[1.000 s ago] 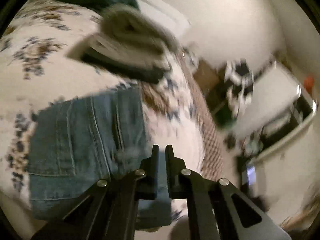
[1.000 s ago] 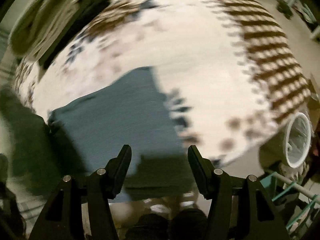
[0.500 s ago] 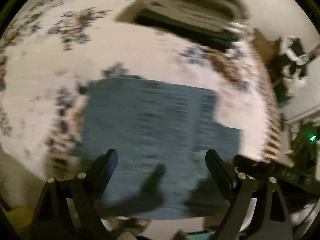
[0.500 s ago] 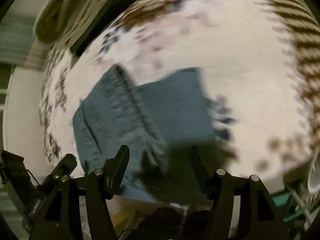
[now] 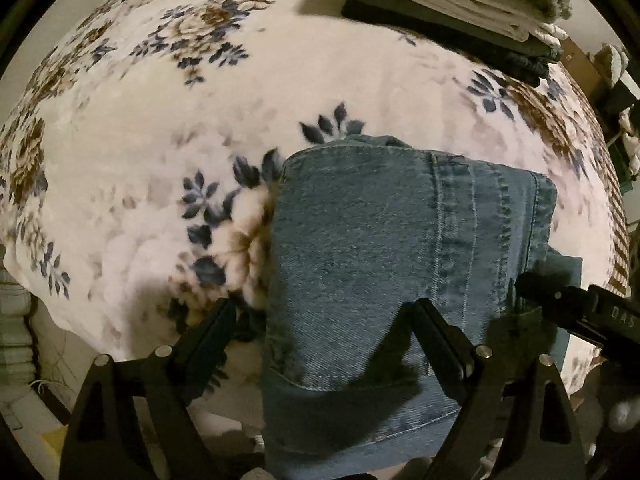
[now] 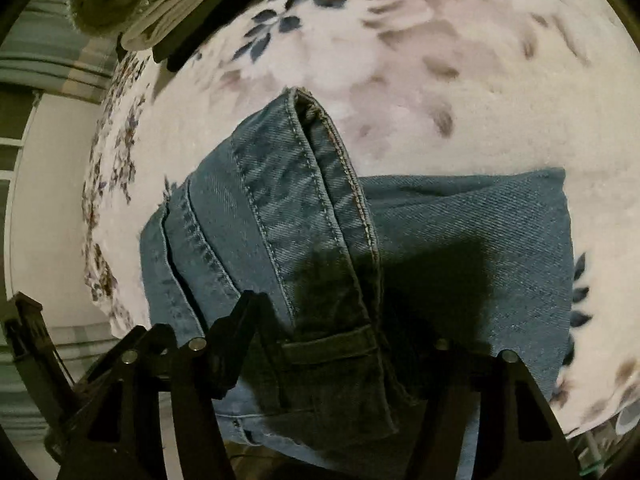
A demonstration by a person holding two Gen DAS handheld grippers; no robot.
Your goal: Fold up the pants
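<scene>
While folded on the floral blanket [image 5: 140,184], the jeans [image 5: 380,240] beneath left gripper [image 5: 320,316] and right gripper [image 6: 344,320], both agape, empty.

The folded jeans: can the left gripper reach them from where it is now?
Probably yes. The left gripper is open right over the folded jeans on the floral blanket; nothing lies between them.

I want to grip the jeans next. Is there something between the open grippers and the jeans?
Nothing visible is in the way. The left gripper and the right gripper both hang open directly over the folded jeans. The stack of folded laundry lies far back on the floral blanket.
</scene>
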